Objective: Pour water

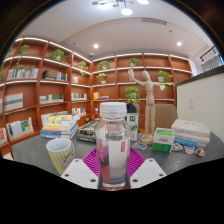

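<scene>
Clear water bottle point(113, 140) clasped upright in the gripper point(113, 172), white cap on.
Both pink pads point(92, 163) press its sides. Just left of the fingers stands a patterned paper cup point(60, 154); beyond the bottle, a wooden mannequin point(146, 100) before bookshelves point(40, 85).

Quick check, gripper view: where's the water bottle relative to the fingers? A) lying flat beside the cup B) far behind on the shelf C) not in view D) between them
D: the clear water bottle stands upright between the gripper fingers, with the patterned cup off to one side.
</scene>
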The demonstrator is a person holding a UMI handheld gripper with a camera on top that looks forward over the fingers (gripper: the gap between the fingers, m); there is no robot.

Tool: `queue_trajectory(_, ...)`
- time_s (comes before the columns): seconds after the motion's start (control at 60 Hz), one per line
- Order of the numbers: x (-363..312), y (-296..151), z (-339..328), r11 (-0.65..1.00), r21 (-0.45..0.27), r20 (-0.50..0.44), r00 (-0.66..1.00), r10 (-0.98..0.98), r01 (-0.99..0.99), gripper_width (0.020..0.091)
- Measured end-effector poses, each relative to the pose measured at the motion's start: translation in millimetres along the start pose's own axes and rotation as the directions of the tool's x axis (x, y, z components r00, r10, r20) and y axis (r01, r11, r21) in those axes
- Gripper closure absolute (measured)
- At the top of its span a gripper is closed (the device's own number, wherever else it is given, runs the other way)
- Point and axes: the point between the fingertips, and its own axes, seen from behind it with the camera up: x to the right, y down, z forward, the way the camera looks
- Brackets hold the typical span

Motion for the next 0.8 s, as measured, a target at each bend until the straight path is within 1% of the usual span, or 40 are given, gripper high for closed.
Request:
queue_trajectory(0.1,-1,0,0,1.000,-0.005,-0.012,1.000,-0.026,0.026,0.0749)
queue_trajectory(0.233,0,0,1,1.000,0.003,-0.030,0.999,-0.024,0.024,0.0629)
queue_trajectory(0.267,1,3,1,1.000,-0.015,-0.033,0.999,-0.024,0.024,0.0601)
queue_trajectory(0.283,2,8,0,0.999,-0.036,-0.035,0.999,-0.024,0.023,0.0572)
queue_trajectory(0.3,2,14,0,0.998,-0.061,-0.038,0.999,-0.024,0.021,0.0517)
queue_trajectory(0.317,2,20,-1,0.996,-0.087,-0.039,0.999,-0.023,0.020,0.0422)
queue_trajectory(0.333,2,25,-3,0.994,-0.108,-0.041,0.999,-0.023,0.018,0.0366)
queue_trajectory(0.367,2,31,-4,0.992,-0.127,-0.043,0.999,-0.020,0.014,0.0284)
queue_trajectory(0.383,0,32,-8,0.992,-0.125,-0.044,0.999,-0.017,0.011,0.0259)
queue_trajectory(0.483,1,31,-28,0.993,-0.120,-0.064,0.998,-0.006,-0.002,0.0260)
queue_trajectory(0.617,9,28,-66,0.994,-0.109,-0.142,0.990,0.001,-0.016,0.0261)
queue_trajectory(0.733,24,27,-103,0.991,-0.131,-0.249,0.968,-0.006,-0.028,0.0247)
queue_trajectory(0.8,29,27,-122,0.987,-0.153,-0.288,0.958,-0.003,-0.042,0.0247)
